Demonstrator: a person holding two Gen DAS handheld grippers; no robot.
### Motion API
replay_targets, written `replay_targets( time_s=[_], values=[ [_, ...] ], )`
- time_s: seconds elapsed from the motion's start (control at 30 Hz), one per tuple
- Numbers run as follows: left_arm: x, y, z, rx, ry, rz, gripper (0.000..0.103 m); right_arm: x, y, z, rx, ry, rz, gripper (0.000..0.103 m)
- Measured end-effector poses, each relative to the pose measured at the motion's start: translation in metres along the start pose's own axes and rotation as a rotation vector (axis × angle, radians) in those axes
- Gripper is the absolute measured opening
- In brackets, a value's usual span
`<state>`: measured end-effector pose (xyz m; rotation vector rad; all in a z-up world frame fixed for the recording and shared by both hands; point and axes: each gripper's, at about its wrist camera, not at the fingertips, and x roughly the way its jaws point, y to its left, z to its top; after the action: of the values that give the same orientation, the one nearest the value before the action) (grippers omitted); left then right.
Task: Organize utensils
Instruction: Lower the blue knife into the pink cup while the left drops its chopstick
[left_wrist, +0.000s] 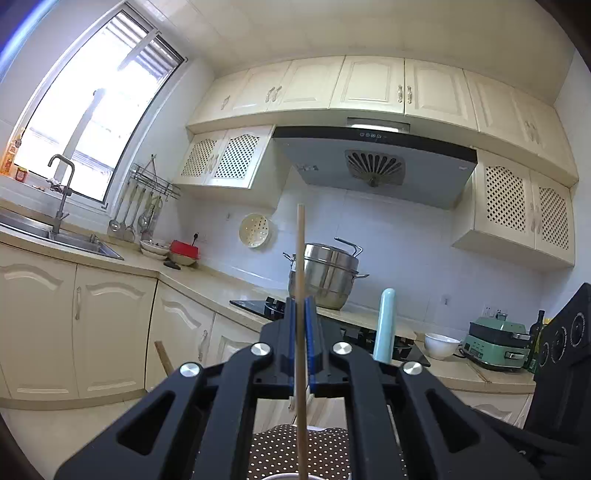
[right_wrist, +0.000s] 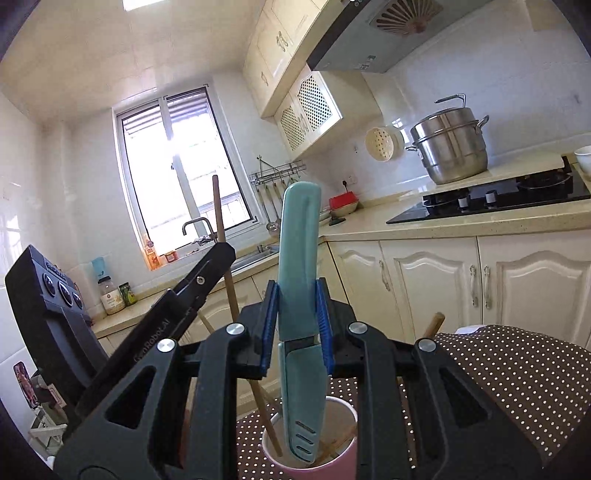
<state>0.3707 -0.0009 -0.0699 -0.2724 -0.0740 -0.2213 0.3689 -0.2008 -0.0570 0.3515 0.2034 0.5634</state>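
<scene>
1. While our right tool (right_wrist: 297, 325) clamps the knife (right_wrist: 299, 280) upright, its tip sits inside the cup (right_wrist: 347, 443) directly below.
2. Our left tool (left_wrist: 301, 325) pinches a chopstick (left_wrist: 301, 251), also upright.

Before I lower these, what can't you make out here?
- Left wrist: cup cut off by the bottom edge; chopstick tip hidden.
- Right wrist: cup bottom hidden by its wall and the teal knife.
- Right wrist: left gripper tips face away.
</scene>
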Motion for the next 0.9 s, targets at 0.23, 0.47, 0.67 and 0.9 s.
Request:
replay_targets(
  time_s=[0.23,0.47,0.67,0.9],
  values=[
    [-0.001,0.005,-0.011,0.020,0.046,0.000,0.005,0.001,0.001,-0.010,-0.005,0.020,-0.011,0.021],
    [-0.011,0.009,-0.018,0.028,0.122,-0.008,0.005,-0.006,0.003,-0.015,-0.021,0.035,-0.037,0.021],
    [-0.020,0.008,-0.016,0.061,0.170,-0.007,0.012,-0.011,0.008,-0.020,-0.034,0.045,-0.056,0.021],
    [-0.035,0.013,-0.011,0.062,0.209,0.016,0.037,-0.018,0.012,-0.025,-0.036,0.053,-0.074,0.021]
  ],
)
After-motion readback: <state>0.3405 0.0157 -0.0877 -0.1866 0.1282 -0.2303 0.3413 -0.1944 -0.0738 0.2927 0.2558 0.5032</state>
